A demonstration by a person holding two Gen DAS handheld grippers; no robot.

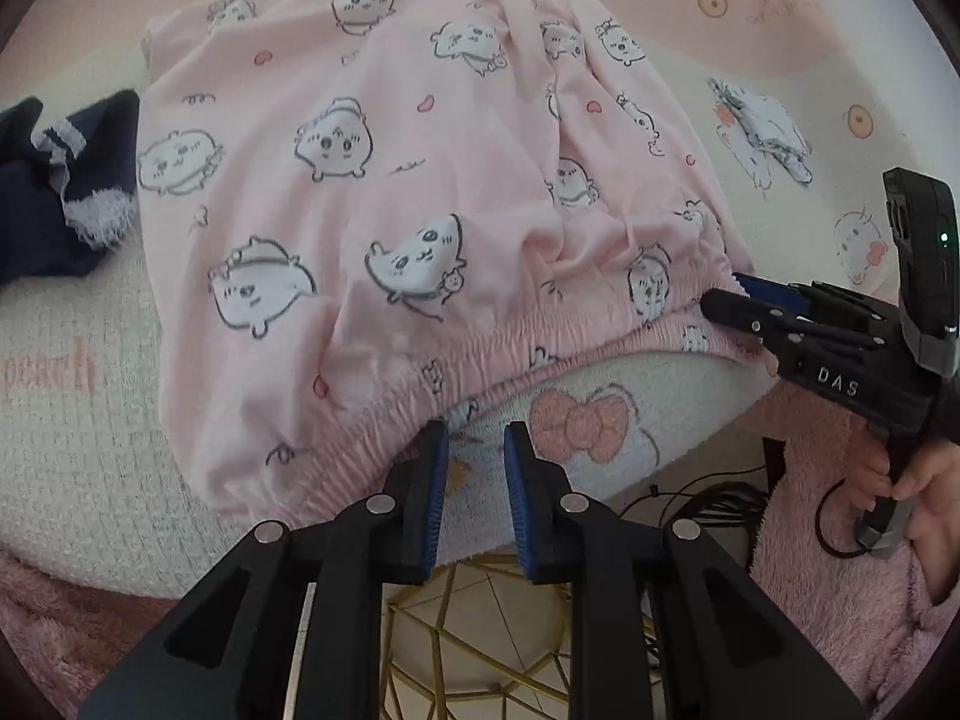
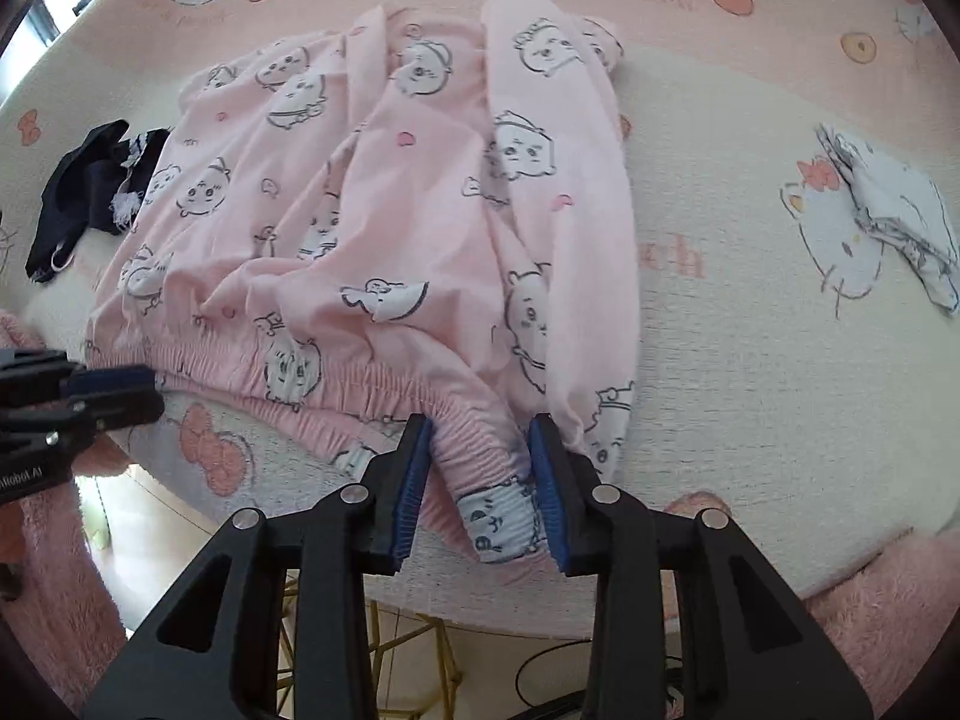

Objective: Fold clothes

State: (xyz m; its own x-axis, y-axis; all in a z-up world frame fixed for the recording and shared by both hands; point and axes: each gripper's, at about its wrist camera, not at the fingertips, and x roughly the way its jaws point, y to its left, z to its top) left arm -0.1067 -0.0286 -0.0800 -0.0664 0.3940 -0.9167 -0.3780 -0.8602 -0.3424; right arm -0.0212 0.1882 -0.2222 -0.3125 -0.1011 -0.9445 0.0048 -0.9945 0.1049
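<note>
Pink pajama pants (image 1: 372, 192), printed w/ white cartoon animals, lie spread on a round table under a pink-and-cream cartoon-cat cover (image 2: 750, 360). Elastic waistband (image 1: 456, 366) runs along the table's near edge; legs reach toward the far edge, w/ lengthwise folds on the right-hand leg.

Left gripper (image 1: 476, 456): claw a little spread, blue pads apart, nothing between them. It hangs over the near edge just beside the waistband's left end; the left pad sits against the gathered elastic, but contact can't be told for sure. In the right wrist view the same gripper (image 2: 141, 390) enters from the left edge of the picture, tips at the waistband corner.

Right gripper (image 2: 480, 450): claw part spread, w/ the right-hand end of the waistband (image 2: 480, 456) bunched between the pads. Cloth fills the gap and touches both pads, so it reads as a pinch on the waistband. In the left wrist view this gripper (image 1: 729, 294) comes in from the right, tips at the elastic, w/ the person's hand (image 1: 918, 480) round its handle.

Other items: dark navy garment (image 1: 54, 180) near the table's left edge, beside the pants; small white folded cloth (image 2: 900, 216) toward the right edge, well apart from the pants. Gold wire table frame (image 1: 480, 618) and black cables (image 1: 696, 504) show below the near edge.
</note>
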